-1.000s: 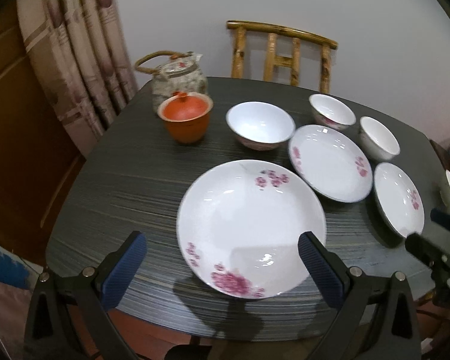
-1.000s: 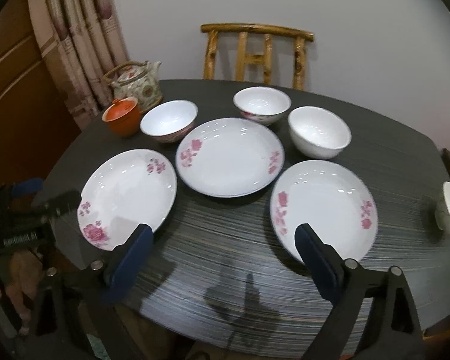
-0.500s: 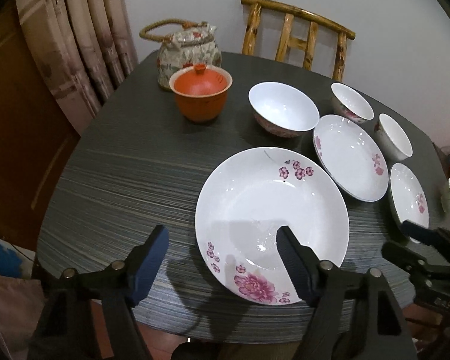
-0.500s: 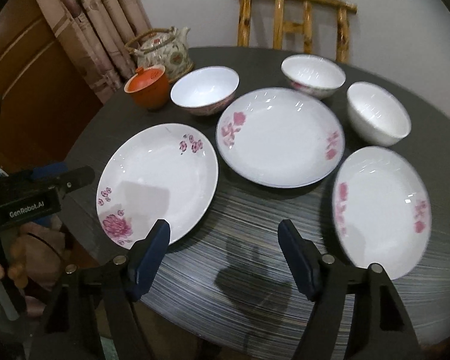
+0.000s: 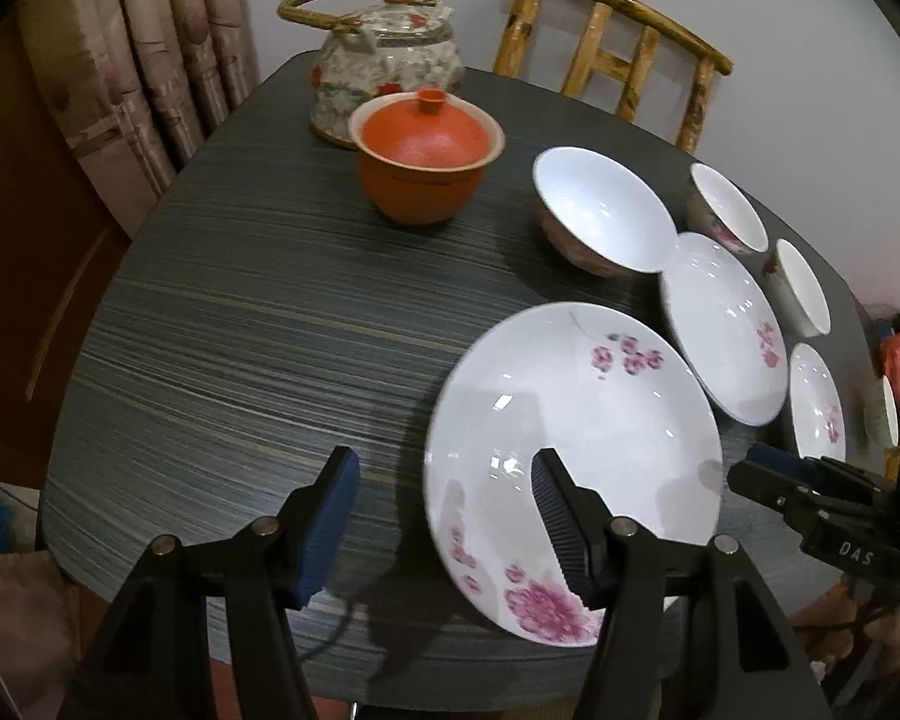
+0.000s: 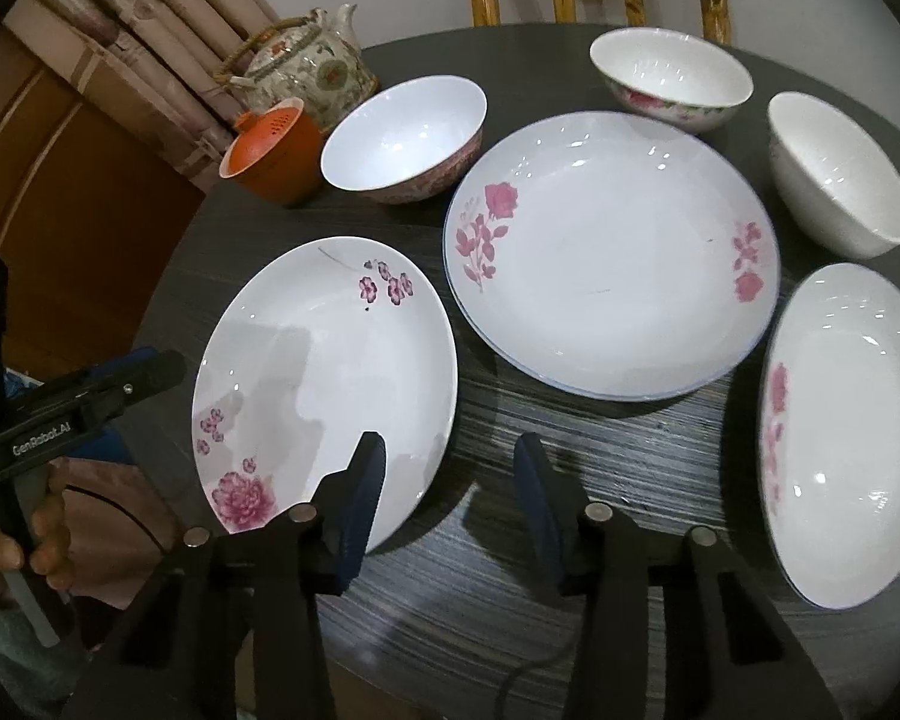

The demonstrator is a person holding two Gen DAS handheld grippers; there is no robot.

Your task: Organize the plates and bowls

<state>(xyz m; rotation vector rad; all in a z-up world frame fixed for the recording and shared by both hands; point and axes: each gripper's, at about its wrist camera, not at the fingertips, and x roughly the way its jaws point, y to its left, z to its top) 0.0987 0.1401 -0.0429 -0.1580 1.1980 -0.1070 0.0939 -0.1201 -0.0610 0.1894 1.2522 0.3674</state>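
Both grippers closing, nothing held: my left gripper (image 5: 444,516) straddles the near plate's (image 5: 570,420) left rim, right gripper (image 6: 450,480) its right.

Landmark: peony plate (image 5: 570,450) at near table edge. Left of it, bare striped tabletop (image 5: 240,348), open run up to orange lidded cup (image 5: 426,165). Right side crowded: rose plate (image 6: 606,252) just beside, pink-sided bowl (image 6: 402,138) behind

— Lower plate (image 5: 570,450)? White with pink blossoms and one big pink peony.
— That lidded cup (image 5: 426,165)? Orange-red; the teapot (image 5: 384,69) behind is floral. The table (image 5: 240,330) is dark grey and streaked.
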